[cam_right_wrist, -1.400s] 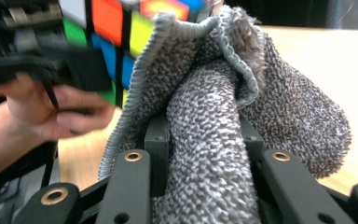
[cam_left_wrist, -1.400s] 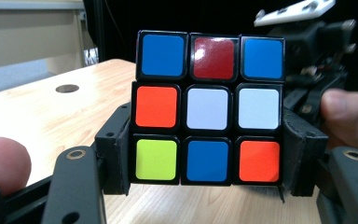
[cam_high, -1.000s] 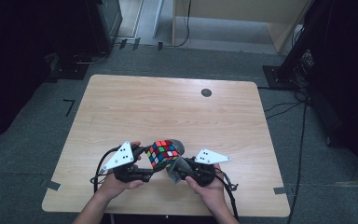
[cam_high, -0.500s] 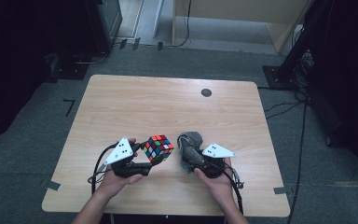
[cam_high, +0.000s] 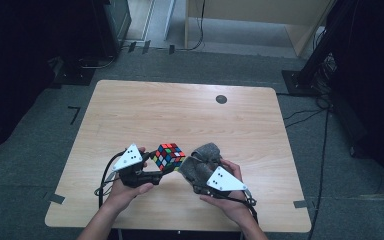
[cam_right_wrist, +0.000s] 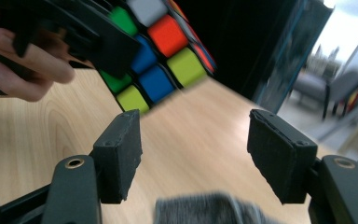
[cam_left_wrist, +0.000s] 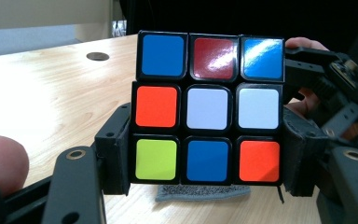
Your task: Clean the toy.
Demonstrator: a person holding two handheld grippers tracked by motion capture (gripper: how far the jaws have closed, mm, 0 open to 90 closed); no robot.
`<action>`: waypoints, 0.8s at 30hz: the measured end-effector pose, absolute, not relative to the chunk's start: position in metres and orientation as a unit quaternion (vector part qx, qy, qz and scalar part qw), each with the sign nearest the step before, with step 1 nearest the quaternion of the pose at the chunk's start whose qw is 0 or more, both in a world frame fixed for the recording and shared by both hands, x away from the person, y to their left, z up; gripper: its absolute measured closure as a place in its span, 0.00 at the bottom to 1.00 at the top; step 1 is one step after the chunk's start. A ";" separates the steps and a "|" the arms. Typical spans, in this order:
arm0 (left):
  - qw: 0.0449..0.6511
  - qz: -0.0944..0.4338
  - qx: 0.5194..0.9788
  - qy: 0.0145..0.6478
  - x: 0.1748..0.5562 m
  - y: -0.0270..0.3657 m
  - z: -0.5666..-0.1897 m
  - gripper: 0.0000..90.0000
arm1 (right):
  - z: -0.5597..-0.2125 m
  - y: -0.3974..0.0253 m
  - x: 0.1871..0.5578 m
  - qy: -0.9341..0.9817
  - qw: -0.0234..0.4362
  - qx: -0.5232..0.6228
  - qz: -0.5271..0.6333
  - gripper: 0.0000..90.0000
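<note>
At the bottom of the frame the right hand-held gripper has its jaws wide apart. A grey cloth lies low between them. At upper left, a hand and a cube above the bench.

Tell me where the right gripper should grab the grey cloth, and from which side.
Judging by the high view, grip the raised fold at the top of the cloth, coming down from above with the right gripper, whose jaws stand open. The bunched cloth offers a thick ridge there, clear of the cube.

cube left of cloth, above table
</note>
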State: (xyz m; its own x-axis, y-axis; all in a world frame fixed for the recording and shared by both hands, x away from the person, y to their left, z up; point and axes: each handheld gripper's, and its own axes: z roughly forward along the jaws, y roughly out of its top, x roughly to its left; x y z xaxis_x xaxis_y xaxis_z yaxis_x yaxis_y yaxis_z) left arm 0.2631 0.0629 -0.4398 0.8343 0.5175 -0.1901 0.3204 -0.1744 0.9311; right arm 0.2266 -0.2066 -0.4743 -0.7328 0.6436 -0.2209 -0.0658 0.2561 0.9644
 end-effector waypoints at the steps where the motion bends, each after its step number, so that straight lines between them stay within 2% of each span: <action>1: 0.580 0.083 0.762 0.275 0.263 0.062 -0.440 0.38 | -0.475 -0.204 0.226 0.727 0.317 0.186 0.580 0.39; 13: 0.565 0.040 0.771 0.291 0.263 0.052 -0.439 0.38 | -0.481 -0.185 0.217 0.730 0.382 0.114 0.555 0.27; 17: 0.556 0.010 0.775 0.301 0.264 0.048 -0.439 0.38 | -0.483 -0.183 0.216 0.728 0.406 0.103 0.543 0.28; 22: 0.549 -0.011 0.777 0.306 0.266 0.045 -0.441 0.38 | -0.485 -0.182 0.215 0.731 0.432 0.087 0.521 0.36; 24: 0.556 -0.026 0.772 0.307 0.267 0.047 -0.442 0.37 | -0.484 -0.182 0.214 0.734 0.420 0.093 0.526 0.38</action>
State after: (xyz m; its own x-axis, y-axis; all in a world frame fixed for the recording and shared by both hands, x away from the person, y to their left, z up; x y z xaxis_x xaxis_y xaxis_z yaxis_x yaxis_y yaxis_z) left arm 0.2674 0.0466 -0.4421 0.8104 0.4451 -0.3810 0.5021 -0.1924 0.8431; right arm 0.2143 -0.1818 -0.4840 -0.6296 0.5786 -0.5184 -0.3052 0.4294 0.8500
